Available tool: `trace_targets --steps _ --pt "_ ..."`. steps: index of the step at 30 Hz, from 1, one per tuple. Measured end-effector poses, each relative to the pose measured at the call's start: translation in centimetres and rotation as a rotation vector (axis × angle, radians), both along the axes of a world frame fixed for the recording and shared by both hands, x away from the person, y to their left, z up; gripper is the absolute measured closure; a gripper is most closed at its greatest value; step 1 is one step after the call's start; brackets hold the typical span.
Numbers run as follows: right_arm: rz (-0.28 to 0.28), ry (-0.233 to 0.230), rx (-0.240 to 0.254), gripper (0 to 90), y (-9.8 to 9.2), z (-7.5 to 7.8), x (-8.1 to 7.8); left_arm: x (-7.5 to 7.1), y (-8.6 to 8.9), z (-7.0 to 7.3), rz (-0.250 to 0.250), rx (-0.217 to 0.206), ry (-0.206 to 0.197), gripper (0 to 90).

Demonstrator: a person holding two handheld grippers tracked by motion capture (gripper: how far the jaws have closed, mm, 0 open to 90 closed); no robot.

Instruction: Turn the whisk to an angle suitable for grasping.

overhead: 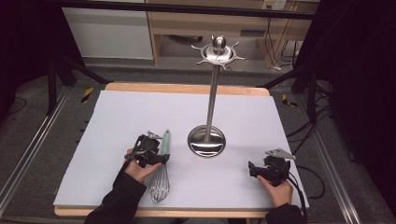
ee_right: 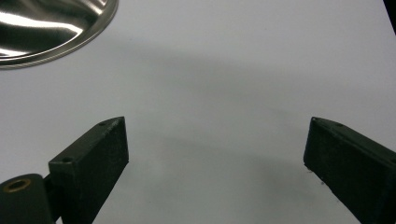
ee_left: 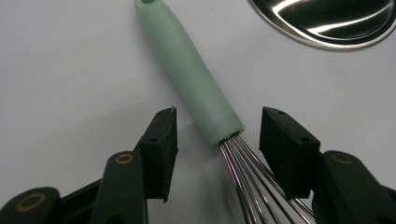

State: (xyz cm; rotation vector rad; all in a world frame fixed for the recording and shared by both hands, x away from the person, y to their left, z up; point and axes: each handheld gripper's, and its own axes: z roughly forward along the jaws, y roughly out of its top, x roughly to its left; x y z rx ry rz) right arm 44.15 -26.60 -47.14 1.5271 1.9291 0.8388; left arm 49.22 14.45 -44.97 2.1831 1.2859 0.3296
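From above, the whisk (overhead: 161, 170) lies on the white table (overhead: 116, 121), beside the left gripper (overhead: 150, 156). Close up, its jaws sit spread around the green handle (ee_left: 194, 79) – light, smooth; grab there. The right gripper (ee_right: 215, 149) is wide open – empty.

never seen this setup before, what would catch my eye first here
The tall steel utensil stand rises from its round base at the middle of the white table, with a ring of bare hooks on top. Left of it lies a whisk with a mint-green handle; the left gripper straddles the handle's wire end, fingers apart from it.
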Motion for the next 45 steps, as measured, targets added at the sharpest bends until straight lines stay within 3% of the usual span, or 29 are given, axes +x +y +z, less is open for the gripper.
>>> trace_targets --steps 9,22,38,45 --pt "0.001 0.002 -0.002 7.0 0.0 0.0 0.0 0.4 -0.3 -0.3 0.009 -0.004 0.042 55.5" --pt "0.001 0.005 -0.002 7.1 0.1 -0.1 0.0 1.2 -0.5 -0.4 0.056 0.002 0.103 58.8" --pt "0.007 0.008 -0.001 7.1 0.1 -0.1 0.1 1.1 0.6 0.1 0.084 0.027 0.133 65.1" --pt "0.008 0.009 0.000 7.2 0.1 -0.1 0.1 0.9 0.2 0.1 0.057 0.030 0.126 65.6"
